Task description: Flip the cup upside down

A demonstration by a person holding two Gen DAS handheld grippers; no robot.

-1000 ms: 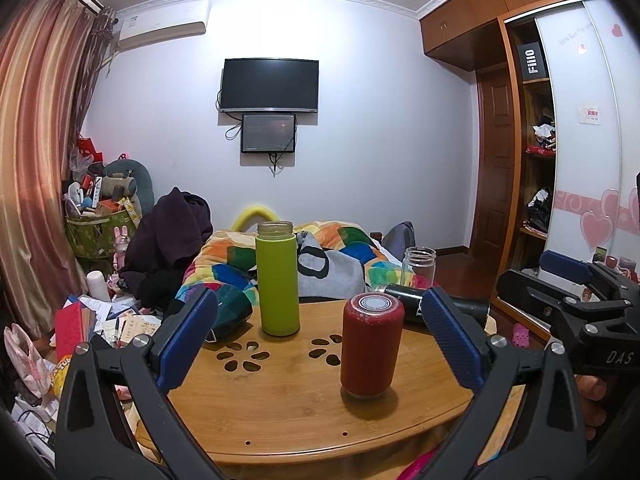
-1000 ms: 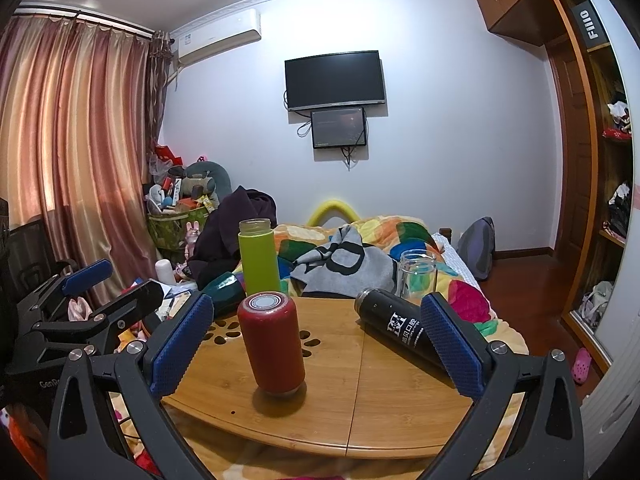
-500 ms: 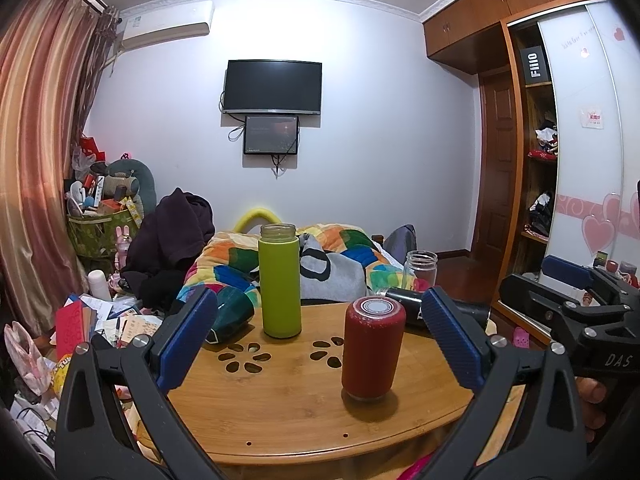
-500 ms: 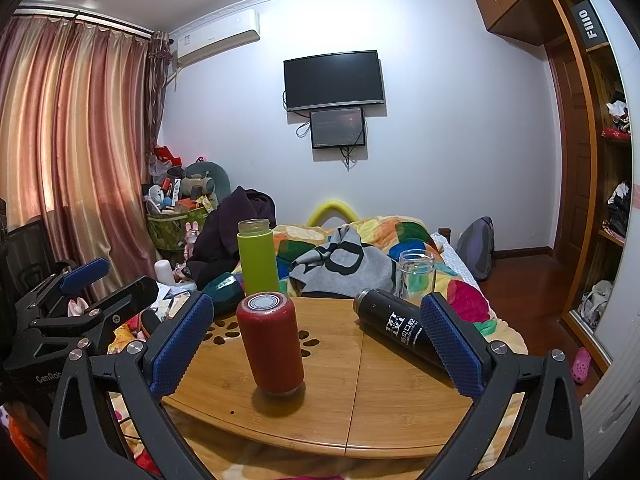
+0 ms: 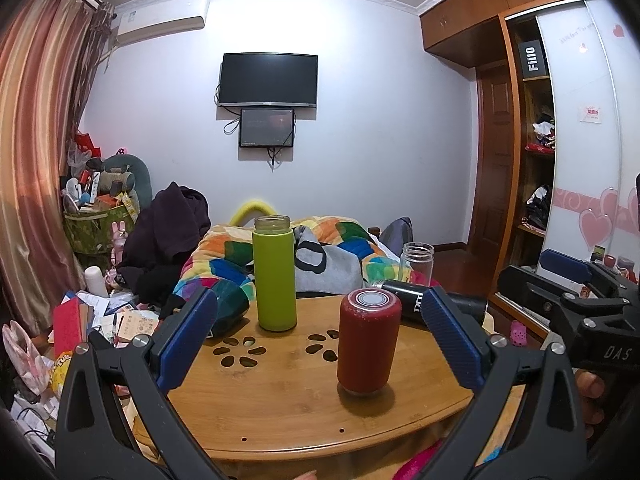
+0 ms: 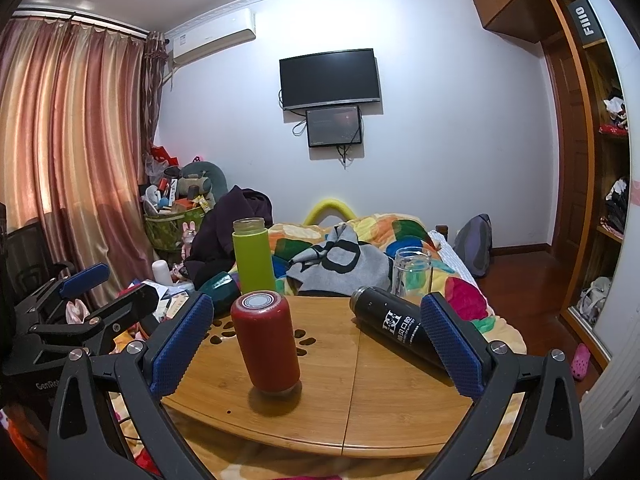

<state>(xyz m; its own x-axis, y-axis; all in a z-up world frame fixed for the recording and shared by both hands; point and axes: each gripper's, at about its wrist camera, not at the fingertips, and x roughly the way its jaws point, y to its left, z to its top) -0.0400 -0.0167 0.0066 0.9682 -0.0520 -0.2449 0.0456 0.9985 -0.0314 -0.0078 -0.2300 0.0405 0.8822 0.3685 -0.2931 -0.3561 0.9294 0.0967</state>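
Note:
A red cup (image 5: 369, 341) stands on the round wooden table (image 5: 280, 396), with a flat grey-ringed end facing up; it also shows in the right wrist view (image 6: 265, 345). A green cup (image 5: 275, 273) stands open-mouthed behind it (image 6: 253, 256). A black cup (image 6: 396, 330) lies on its side at the right (image 5: 416, 304). A clear glass cup (image 6: 411, 270) stands at the far edge (image 5: 416, 259). My left gripper (image 5: 320, 342) is open and empty, near the table's front. My right gripper (image 6: 316, 344) is open and empty, with the red cup in line between its jaws.
A dark teal cup (image 5: 228, 307) lies on its side at the table's left edge. A bed with a colourful quilt (image 5: 332, 240) is behind the table. Clutter covers the floor at left (image 5: 100, 320). A wardrobe (image 5: 532, 184) stands at the right.
Both views have drifted only slightly. Nothing on the table has moved and both grippers stay open.

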